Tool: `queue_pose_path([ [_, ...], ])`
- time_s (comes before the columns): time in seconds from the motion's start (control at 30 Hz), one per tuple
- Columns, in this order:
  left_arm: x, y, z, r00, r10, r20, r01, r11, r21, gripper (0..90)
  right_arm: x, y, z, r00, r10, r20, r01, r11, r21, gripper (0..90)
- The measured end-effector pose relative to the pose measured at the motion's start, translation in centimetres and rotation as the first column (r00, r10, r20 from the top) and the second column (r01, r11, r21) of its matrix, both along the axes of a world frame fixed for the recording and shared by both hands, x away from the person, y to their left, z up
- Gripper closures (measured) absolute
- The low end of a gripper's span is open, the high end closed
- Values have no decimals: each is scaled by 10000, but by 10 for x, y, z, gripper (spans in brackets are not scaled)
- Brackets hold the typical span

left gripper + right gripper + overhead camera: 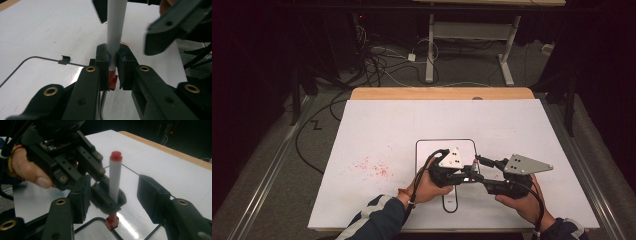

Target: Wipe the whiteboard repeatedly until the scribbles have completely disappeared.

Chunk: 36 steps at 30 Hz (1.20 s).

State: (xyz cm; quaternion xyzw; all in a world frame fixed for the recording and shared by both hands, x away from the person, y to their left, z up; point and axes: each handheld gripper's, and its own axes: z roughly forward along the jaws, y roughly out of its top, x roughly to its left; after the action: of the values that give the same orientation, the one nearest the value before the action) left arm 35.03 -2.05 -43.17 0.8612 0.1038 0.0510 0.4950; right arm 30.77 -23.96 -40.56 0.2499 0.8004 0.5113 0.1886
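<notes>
Held marker upright over the tabletop, left gripper fingers pinching its lower barrel just above the red end. Brought right gripper up around it, fingers spread either side, not touching. Step looked like a handover or uncapping. Next likely needed: squaring on the barrel, then closing firmly. Farther off, red smudges.

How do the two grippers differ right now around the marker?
The left gripper is shut on the white marker, pads clamped near its lower red end; the right gripper is open, its pads apart from the barrel on both sides. The left gripper holds the marker upright; the right gripper only straddles it. Both are black, hand-held and meet over the outlined board.
</notes>
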Motion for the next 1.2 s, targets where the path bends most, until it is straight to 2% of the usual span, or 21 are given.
queue_pose_path([
  [0.07,-2,-3,-1,9999,-124,7,124,9999,79,787,1,0,-1,10000,-12,-96,12,10000,37,491],
  [0.17,-4,-5,-3,9997,-216,-83,217,9997,65,787,1,-1,-1,9999,-21,-105,21,10000,81,579],
  [0.3,-5,-6,-4,9996,-280,-98,279,9996,-25,785,-1,0,0,9996,283,-76,-282,9995,114,802],
  [0.33,-6,-6,-4,9998,-182,-16,182,9998,40,776,-1,0,0,9996,271,-46,-270,9996,71,807],
  [0.43,-9,2,-1,9983,548,217,-551,9984,145,566,-3,-2,3,9997,241,-7,-241,9996,165,808],
  [0.47,-11,9,2,9964,744,408,-759,9965,363,486,-4,-4,5,10000,24,38,-25,9999,127,808],
  [0.5,-15,18,6,9914,1018,819,-1065,9928,550,425,-4,-7,7,10000,-66,29,65,9998,192,809],
  [0.57,-23,42,13,9720,1780,1535,-1873,9811,486,299,-5,-14,10,9994,-347,-42,348,9991,252,809],
  [0.63,-29,67,16,9590,2229,1752,-2295,9731,184,268,-3,-20,11,9987,-503,-131,505,9986,183,809],
  [0.7,-36,99,16,9284,3002,2192,-3015,9531,-285,263,0,-23,10,9959,-809,-393,813,9967,86,809],
  [0.73,-36,112,14,9230,3110,2265,-3089,9500,-459,260,3,-25,9,9945,-848,-607,856,9963,111,809],
  [0.77,-37,125,12,9143,3415,2180,-3421,9390,-363,258,5,-26,9,9922,-1019,-718,1022,9948,1,809],
  [0.8,-34,135,8,9159,3299,2287,-3304,9431,-375,246,7,-26,8,9895,-1135,-894,1137,9935,-30,808],
  [0.83,-38,148,5,8779,4259,2189,-4315,9018,-237,242,10,-27,7,9873,-1100,-1151,1102,9939,-44,808],
  [0.87,-37,159,1,8684,4483,2121,-4555,8901,-167,242,13,-26,6,9831,-1189,-1390,1185,9929,-113,808],
  [0.9,-36,168,-2,8632,4632,2008,-4745,8802,96,238,15,-26,5,9803,-1279,-1505,1282,9917,-79,808],
  [0.97,-37,182,-10,8331,5154,2008,-5319,8460,355,200,22,-26,2,9728,-1247,-1954,1246,9921,-128,808],
  [1.03,-40,193,-17,8307,5308,1680,-5460,8357,589,212,29,-25,1,9675,-1389,-2113,1400,9901,-100,808],
  [1.07,-42,196,-20,8204,5427,1800,-5612,8245,725,210,33,-24,0,9628,-1372,-2328,1395,9902,-70,808],
  [1.13,-48,202,-23,8140,5599,1548,-5736,8169,614,211,41,-20,-2,9573,-1473,-2488,1494,9887,-107,808],
  [1.2,-53,206,-26,8035,5769,1470,-5892,8059,577,213,50,-16,-5,9526,-1363,-2721,1416,9899,-2,809],
])
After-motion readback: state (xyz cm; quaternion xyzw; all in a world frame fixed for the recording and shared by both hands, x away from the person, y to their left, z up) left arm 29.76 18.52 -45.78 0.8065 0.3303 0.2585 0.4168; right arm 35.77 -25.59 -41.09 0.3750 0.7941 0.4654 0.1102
